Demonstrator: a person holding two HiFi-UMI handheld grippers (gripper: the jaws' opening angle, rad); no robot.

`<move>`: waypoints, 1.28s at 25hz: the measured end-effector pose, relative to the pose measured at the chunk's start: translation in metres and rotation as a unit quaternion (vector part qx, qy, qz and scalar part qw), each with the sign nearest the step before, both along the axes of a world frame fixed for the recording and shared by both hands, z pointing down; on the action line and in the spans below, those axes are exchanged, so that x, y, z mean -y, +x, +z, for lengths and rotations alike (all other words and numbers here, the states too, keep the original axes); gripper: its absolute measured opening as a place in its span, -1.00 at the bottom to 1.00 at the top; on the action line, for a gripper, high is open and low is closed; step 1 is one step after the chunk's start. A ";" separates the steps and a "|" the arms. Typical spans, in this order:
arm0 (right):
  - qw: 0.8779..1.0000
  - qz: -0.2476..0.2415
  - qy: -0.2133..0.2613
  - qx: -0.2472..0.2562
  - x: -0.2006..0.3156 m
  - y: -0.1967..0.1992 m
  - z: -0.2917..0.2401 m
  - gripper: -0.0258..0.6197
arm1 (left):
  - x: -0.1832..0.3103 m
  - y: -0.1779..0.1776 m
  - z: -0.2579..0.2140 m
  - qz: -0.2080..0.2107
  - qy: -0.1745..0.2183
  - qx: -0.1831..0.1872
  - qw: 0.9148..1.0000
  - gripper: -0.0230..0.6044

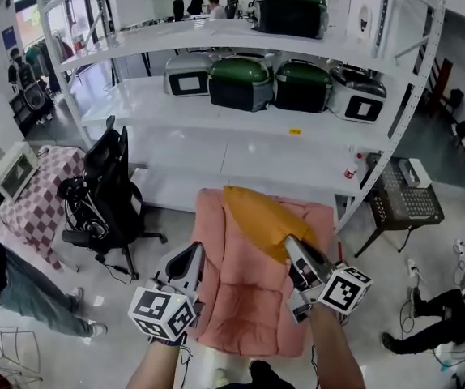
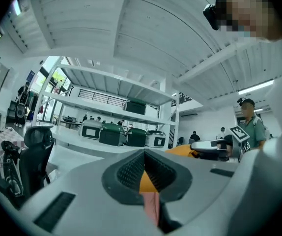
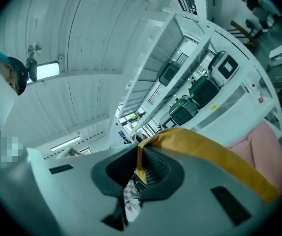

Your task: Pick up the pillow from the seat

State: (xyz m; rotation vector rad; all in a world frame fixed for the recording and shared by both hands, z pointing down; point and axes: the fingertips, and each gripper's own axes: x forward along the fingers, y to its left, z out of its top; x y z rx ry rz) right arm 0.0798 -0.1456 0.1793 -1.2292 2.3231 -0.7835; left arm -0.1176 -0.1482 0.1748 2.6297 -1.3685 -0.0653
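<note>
The right gripper [image 3: 139,167] was seen clenched on the pillow [image 3: 214,156], a fold of its yellow edge pinched between the dark pads. In the head view this gripper was reached forward and slightly leftward from the right forearm [image 1: 335,353], which entered at the bottom edge, with the marker cube carried on the outer side. The gripped part was the pillow's near right corner. The rest of the pillow was spread over the upper half of the pink seat [image 1: 241,306]; whether it had been lifted clear of the cushion could not be told. The left gripper [image 1: 190,259] was held level with the right one, just beside the seat's left edge, pointed forward from the left forearm [image 1: 155,369]. Its jaws were drawn together with nothing caught in them, and only a sliver of pillow and seat was shown through the slit between the pads. Well apart from the pillow, a black office chair [image 1: 107,186] was stood to the left of the seat. Behind the seat a white rack [image 1: 241,156] was placed, and green-lidded machines [image 1: 241,81] were lined on its middle shelf.
</note>
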 end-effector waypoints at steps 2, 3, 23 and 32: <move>1.000 0.012 0.013 -0.007 -0.001 0.004 -0.016 -0.87 | 0.000 -0.003 -0.015 -0.003 0.009 0.004 1.000 -0.91; 1.000 0.017 0.018 -0.008 -0.002 0.006 -0.024 -0.87 | -0.001 -0.005 -0.022 -0.004 0.013 0.004 1.000 -0.91; 0.991 0.099 0.088 -0.033 -0.038 0.027 -0.114 -0.87 | -0.028 -0.019 -0.100 -0.009 0.075 0.011 0.997 -0.91; 0.990 0.103 0.085 -0.042 -0.050 0.032 -0.109 -0.87 | -0.037 -0.010 -0.094 -0.002 0.070 0.010 0.997 -0.91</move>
